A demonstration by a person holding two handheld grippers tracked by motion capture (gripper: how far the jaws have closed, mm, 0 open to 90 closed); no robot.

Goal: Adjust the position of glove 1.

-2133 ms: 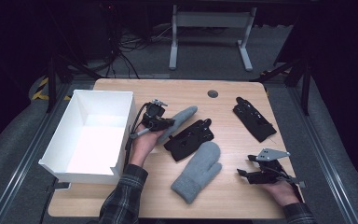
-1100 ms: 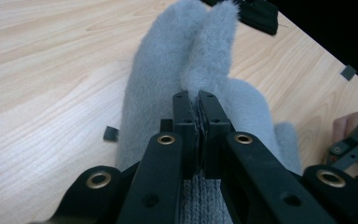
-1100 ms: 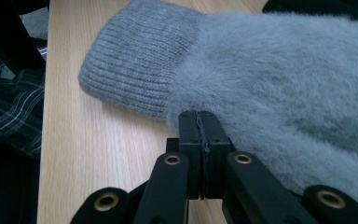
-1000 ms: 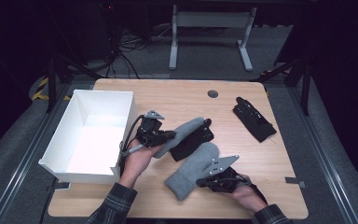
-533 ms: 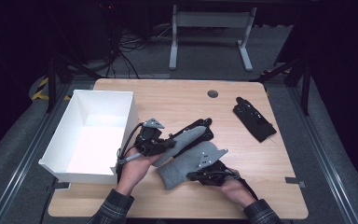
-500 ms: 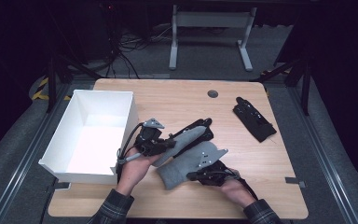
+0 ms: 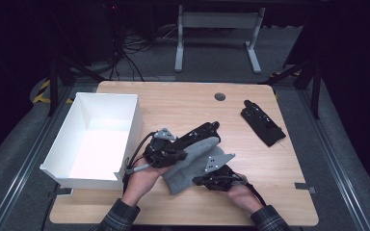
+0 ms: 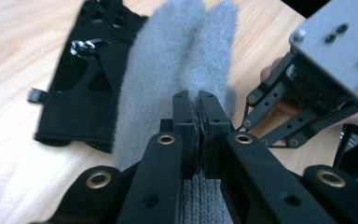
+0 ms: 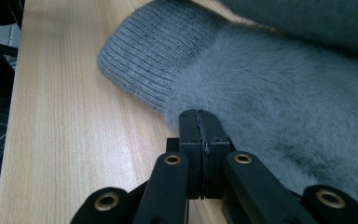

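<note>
Two fuzzy grey mittens lie overlapped at the middle of the table, partly on top of a black glove. My left gripper is shut on one grey mitten; its knit cuff is pinched between the jaws, and the black glove lies to the left. My right gripper comes in from the near right. Its jaws are shut, with their tips buried in the fuzzy edge of the other grey mitten, next to its ribbed cuff.
An open white box stands on the left part of the wooden table. A second black glove lies at the far right. A round dark grommet sits near the far edge. There is bare wood in front of the hands and at the right.
My right gripper came in from the table's right edge to the loose mitten and drew it left. My left gripper brought its mitten down and nearer, so the two now overlap.
</note>
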